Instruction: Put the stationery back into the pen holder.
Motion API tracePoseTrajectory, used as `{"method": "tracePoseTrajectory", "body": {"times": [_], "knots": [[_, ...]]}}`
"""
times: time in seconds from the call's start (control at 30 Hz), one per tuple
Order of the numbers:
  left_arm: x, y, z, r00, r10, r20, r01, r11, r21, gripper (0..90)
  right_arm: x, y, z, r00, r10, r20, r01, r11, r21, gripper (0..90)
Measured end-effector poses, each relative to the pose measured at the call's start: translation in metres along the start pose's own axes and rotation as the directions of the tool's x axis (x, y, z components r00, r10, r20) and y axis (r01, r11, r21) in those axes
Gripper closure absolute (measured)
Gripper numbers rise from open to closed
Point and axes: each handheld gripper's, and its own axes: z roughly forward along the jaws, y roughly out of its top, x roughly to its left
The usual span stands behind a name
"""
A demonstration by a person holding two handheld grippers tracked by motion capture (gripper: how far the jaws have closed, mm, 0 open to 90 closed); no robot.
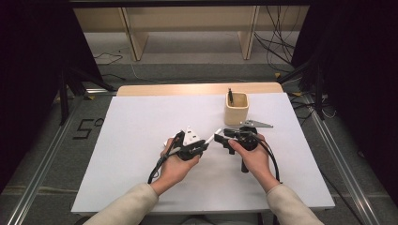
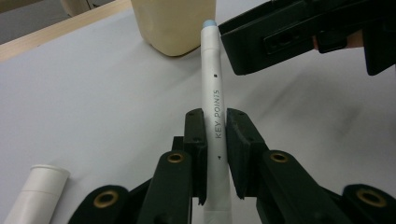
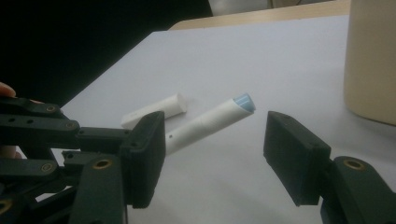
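A white marker (image 2: 212, 88) printed "KEY POINTS", with a pale blue tip, is clamped in my left gripper (image 2: 216, 126), which is shut on its barrel. It points toward my right gripper (image 3: 217, 140), whose jaws stand open on either side of the blue tip (image 3: 243, 101) without touching it. From above, the two grippers (image 1: 202, 146) (image 1: 220, 137) meet at the middle of the table with the marker (image 1: 210, 140) between them. The marker's white cap (image 3: 154, 110) lies loose on the table beside the left hand (image 2: 39, 193).
A beige cup (image 1: 236, 108) stands just beyond the grippers at the back right and holds a dark pen (image 1: 230, 96). A white sheet (image 1: 136, 122) covers the table, and its wooden far edge (image 1: 197, 89) shows behind. Cables trail from both grippers toward the person.
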Motion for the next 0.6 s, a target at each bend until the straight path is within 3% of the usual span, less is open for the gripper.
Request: {"method": "tracePoseTrajectory", "body": {"times": [0.6], "knots": [[-0.0088,0.0007,0.0008,0.9997,0.003,0.024,-0.002,0.9999,-0.011,78.9,-0.0022,-0.0007,0.0060,0.9990,0.042,-0.013,-0.042,0.999,0.005,39.7]]}}
